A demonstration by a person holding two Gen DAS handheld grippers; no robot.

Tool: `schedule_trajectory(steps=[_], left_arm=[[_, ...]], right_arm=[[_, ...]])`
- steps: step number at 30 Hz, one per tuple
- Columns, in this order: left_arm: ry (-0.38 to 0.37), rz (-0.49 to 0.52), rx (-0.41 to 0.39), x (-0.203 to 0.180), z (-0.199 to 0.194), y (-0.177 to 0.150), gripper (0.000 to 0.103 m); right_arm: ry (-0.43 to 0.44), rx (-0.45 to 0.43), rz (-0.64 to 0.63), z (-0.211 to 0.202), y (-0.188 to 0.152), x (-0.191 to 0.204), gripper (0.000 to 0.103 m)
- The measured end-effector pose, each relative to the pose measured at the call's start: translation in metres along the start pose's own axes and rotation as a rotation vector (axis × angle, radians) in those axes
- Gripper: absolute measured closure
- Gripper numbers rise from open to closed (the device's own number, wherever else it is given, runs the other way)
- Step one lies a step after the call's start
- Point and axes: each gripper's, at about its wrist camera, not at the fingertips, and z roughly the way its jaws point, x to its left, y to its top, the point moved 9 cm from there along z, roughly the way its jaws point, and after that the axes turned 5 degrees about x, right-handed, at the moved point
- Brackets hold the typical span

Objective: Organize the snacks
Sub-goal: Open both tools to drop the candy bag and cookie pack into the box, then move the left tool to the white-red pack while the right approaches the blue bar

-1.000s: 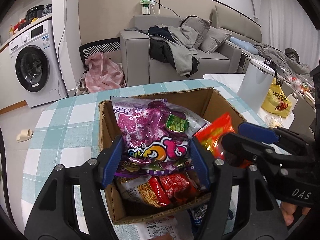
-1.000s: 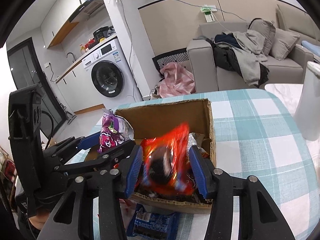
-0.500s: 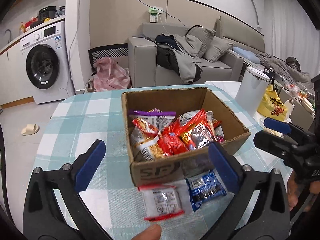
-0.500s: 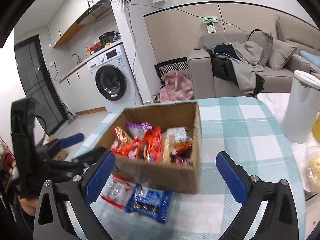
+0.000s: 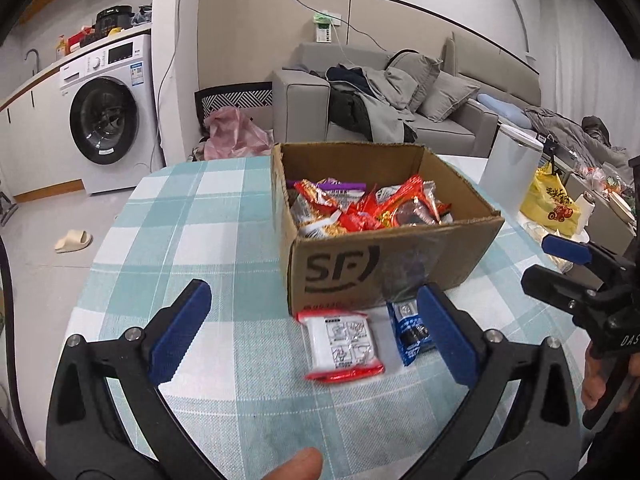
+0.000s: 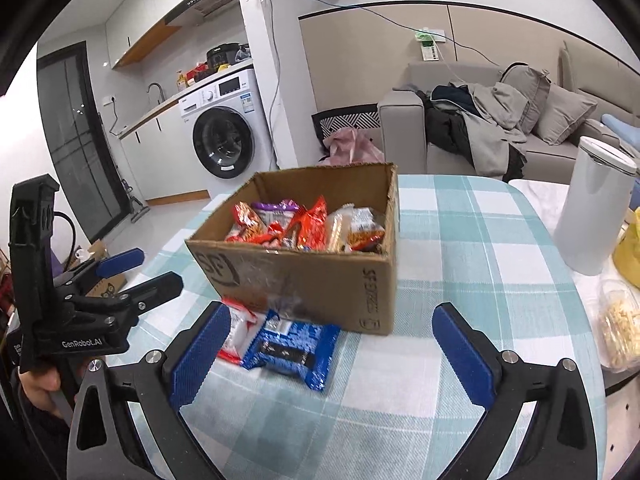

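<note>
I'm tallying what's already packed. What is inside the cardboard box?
The cardboard box holds a heap of snack packets, mostly red and orange, with one purple-edged packet toward the back. Whatever lies beneath the top layer is covered, so a count is not possible.

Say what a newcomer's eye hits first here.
The open cardboard box mid-table, heaped with red and orange snack packets. Next, two packets on the checked tablecloth against its near side: a white-and-red packet and a blue packet. Both grippers, left gripper and right gripper, hang open and empty before the box.
</note>
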Motion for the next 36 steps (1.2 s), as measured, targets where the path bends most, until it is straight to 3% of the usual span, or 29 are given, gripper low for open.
schedule_trajectory(steps=[15,32,36], left_arm=[[-0.005,-0.008,0.009,0.006,0.013,-0.024,0.000],[0.014,0.054,0.056,-0.002,0.038,-0.046,0.000],[0.017,0.030,0.067,0.003,0.042,-0.046,0.000]], right_arm=[[-0.005,0.050,0.004,0.022,-0.015,-0.001,0.000],[-0.016,0.195,0.017,0.065,-0.041,0.004,0.000],[-0.025,0.228,0.009,0.073,-0.045,0.008,0.000]])
